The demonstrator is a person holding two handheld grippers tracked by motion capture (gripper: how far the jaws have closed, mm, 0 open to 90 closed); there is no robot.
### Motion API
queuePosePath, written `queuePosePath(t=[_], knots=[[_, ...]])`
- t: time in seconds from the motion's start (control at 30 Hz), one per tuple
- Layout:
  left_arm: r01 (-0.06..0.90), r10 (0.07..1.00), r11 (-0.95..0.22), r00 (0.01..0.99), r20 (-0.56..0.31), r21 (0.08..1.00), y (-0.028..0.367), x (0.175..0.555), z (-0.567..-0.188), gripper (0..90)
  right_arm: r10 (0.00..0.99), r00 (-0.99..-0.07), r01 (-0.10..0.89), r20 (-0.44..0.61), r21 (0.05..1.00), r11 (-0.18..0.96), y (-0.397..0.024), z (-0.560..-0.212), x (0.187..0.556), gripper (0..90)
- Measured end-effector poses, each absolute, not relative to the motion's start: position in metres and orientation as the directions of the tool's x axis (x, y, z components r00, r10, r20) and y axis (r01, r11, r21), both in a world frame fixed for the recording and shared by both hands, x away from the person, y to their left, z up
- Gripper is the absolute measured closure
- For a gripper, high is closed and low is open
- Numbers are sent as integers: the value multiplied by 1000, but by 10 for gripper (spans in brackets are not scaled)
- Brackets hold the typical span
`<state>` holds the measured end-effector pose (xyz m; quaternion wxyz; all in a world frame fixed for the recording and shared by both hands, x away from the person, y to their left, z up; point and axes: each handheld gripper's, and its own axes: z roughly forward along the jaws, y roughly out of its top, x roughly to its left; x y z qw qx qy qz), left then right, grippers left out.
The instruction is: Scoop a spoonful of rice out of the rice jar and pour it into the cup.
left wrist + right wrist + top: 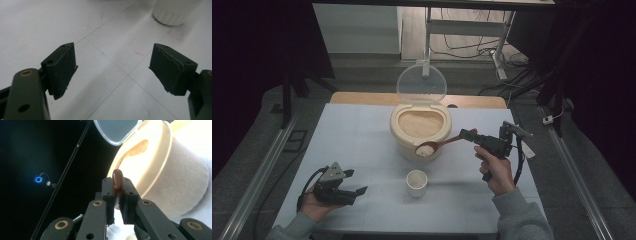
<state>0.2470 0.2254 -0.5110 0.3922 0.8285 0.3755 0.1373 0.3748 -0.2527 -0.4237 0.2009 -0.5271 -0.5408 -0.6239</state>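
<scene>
R gripper (468, 134) clamps spoon (438, 145) handle, bowl tilted down-left w/ rice; L gripper (358, 191) released.

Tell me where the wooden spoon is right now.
In the high view the wooden spoon is right of centre, its handle clamped in the right hand-held gripper, its rice-filled bowl at the front rim of the rice container, above the small white cup.

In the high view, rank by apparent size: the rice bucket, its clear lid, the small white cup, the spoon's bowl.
1. Rice bucket
2. Clear lid
3. Small white cup
4. Spoon's bowl, somewhat smaller than the cup.
</scene>
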Motion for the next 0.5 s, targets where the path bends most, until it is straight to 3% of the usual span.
queuePosePath(t=[0.5], knots=[[515,730,-411,680,-67,752,226,247,-511,209,388,-387,832,837,498,-245,-244,-433,371,829]])
